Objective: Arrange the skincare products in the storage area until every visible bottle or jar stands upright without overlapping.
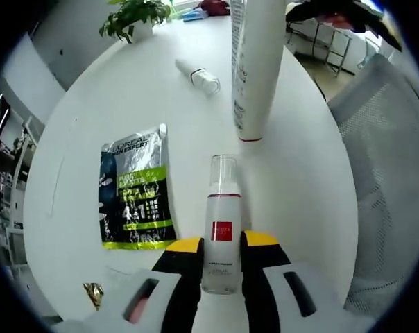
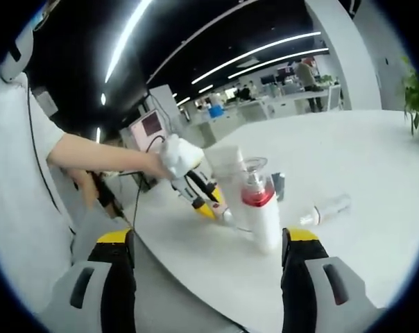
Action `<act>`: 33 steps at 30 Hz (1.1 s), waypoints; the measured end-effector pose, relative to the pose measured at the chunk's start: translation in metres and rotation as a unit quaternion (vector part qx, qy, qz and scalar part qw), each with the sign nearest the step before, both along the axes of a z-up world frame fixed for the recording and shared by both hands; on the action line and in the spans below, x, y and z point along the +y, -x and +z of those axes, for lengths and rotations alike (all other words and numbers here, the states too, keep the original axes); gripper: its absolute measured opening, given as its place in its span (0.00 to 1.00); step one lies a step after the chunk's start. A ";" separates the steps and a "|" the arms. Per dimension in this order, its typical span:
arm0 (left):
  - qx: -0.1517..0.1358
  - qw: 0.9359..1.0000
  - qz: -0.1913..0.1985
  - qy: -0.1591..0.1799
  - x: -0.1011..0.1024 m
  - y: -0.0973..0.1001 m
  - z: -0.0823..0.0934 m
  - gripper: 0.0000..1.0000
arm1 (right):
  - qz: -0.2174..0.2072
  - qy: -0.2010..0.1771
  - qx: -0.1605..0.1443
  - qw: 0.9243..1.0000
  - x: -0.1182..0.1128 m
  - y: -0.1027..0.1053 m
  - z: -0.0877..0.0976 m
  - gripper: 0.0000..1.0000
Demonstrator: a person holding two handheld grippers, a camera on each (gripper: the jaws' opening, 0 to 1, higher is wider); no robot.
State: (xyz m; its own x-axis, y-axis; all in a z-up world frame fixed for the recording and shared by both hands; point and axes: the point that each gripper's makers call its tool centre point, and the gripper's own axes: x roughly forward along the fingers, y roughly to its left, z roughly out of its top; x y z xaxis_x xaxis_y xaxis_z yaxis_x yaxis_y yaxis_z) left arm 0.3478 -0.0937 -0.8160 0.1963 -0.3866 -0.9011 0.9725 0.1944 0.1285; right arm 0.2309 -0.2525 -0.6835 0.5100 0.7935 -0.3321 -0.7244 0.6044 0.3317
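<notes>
On the surface: we see a round white surface (image 1: 300, 187) carrying the skincare items.
Left tool (image 1: 222, 258): clenched on a small clear pump bottle (image 1: 222, 229) with a red label, standing upright between the jaws.
Tall white bottle (image 1: 254, 62): upright, just beyond the pump bottle.
Sachet (image 1: 137, 189): flat, left of the pump bottle.
Small tube (image 1: 198, 75): lying on its side, beyond the sachet.
Potted plant (image 1: 134, 16): at the far edge.
Right tool (image 2: 208, 260): released, jaws wide apart, holding nothing; we see the left tool ahead, its jaws on the pump bottle.
</notes>
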 end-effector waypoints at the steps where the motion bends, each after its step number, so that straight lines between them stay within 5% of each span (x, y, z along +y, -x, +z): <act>1: -0.001 1.000 0.005 0.002 0.002 -0.001 0.000 0.25 | 0.001 0.000 0.000 1.000 0.001 0.000 0.000 0.87; 15: -0.023 0.994 0.100 0.042 0.017 0.021 0.027 0.25 | 0.035 -0.016 0.003 0.999 0.016 0.012 0.011 0.84; 24: -0.046 0.978 0.181 0.095 0.032 0.044 0.050 0.25 | 0.082 -0.020 0.004 0.996 0.038 0.024 0.012 0.84; 33: -0.062 0.955 0.245 0.155 0.039 0.054 0.067 0.25 | 0.100 -0.052 0.022 0.993 0.058 0.026 0.015 0.82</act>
